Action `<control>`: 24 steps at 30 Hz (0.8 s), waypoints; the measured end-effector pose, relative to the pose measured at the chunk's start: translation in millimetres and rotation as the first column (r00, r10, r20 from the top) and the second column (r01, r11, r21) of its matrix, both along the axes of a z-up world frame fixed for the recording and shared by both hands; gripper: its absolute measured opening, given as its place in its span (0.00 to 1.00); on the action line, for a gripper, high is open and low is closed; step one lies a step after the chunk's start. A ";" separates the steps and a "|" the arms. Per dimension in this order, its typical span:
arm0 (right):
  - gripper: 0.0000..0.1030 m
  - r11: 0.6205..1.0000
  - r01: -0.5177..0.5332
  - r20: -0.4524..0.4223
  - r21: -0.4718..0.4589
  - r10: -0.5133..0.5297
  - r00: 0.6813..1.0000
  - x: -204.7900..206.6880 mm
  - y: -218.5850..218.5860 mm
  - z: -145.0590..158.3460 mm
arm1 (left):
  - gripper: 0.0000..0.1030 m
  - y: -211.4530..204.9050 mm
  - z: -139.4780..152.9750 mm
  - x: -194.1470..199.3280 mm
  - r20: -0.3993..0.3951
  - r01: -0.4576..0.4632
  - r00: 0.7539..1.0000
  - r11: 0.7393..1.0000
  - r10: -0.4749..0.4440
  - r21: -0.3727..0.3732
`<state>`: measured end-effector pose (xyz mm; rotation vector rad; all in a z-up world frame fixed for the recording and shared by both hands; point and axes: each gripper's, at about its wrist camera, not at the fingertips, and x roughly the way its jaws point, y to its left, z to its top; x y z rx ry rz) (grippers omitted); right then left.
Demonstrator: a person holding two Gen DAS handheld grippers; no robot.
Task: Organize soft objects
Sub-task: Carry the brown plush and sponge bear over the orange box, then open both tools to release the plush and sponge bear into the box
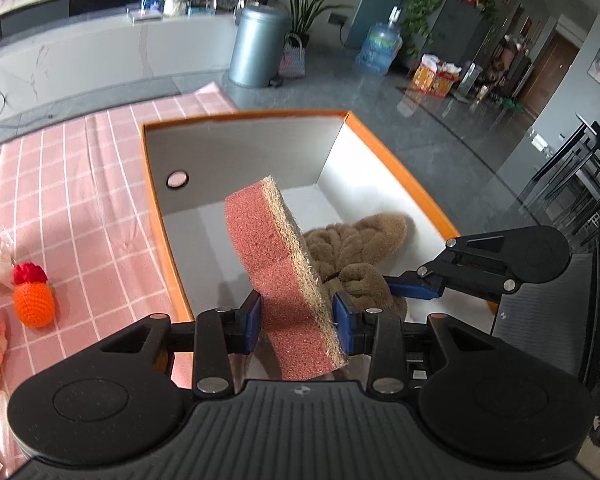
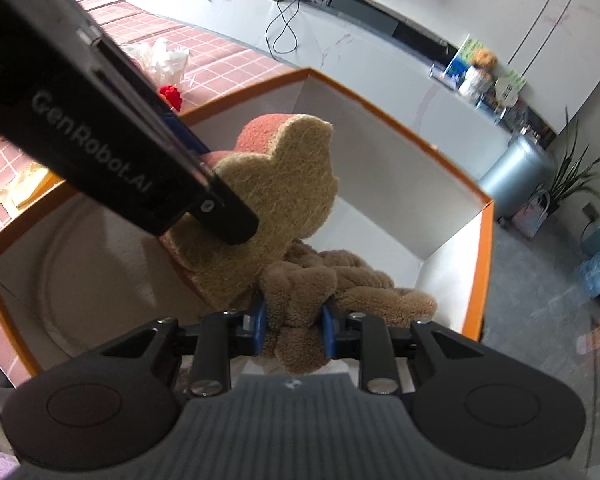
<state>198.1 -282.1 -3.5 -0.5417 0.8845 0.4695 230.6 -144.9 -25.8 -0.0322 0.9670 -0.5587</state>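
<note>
Gripping a pink sponge [image 1: 280, 280] between its blue pads, the left gripper [image 1: 298, 320] holds it on edge above the near part of an orange-rimmed box [image 1: 400, 168], scouring face turned to the right; behind the sponge a brown plush [image 1: 356, 248] lies on the white box floor, and the right gripper [image 1: 412, 286] reaches in from the right, its blue tip against the plush. Left of the box, on a pink checked cloth [image 1: 80, 184], sit an orange knitted toy [image 1: 34, 300], crumpled clear plastic and a pink knitted piece at the frame edge. Beyond are a grey bin [image 1: 256, 44], a water jug [image 1: 380, 48], potted plants and a dark glossy floor. From the right wrist, the right gripper [image 2: 294, 328] is closed on a fold of the plush [image 2: 340, 284] inside the box [image 2: 488, 240]; the left gripper's black body crosses the upper left, blocking part of the cloth [image 2: 220, 52], with the sponge [image 2: 284, 184] at its tip touching the plush. A white counter runs behind
</note>
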 end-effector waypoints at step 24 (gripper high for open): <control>0.56 0.995 0.098 -0.121 -0.005 -0.098 0.988 33.4 -1.1 -2.5 | 0.42 -37.4 -4.3 8.3 -0.053 0.074 0.996 0.988 -0.068 0.136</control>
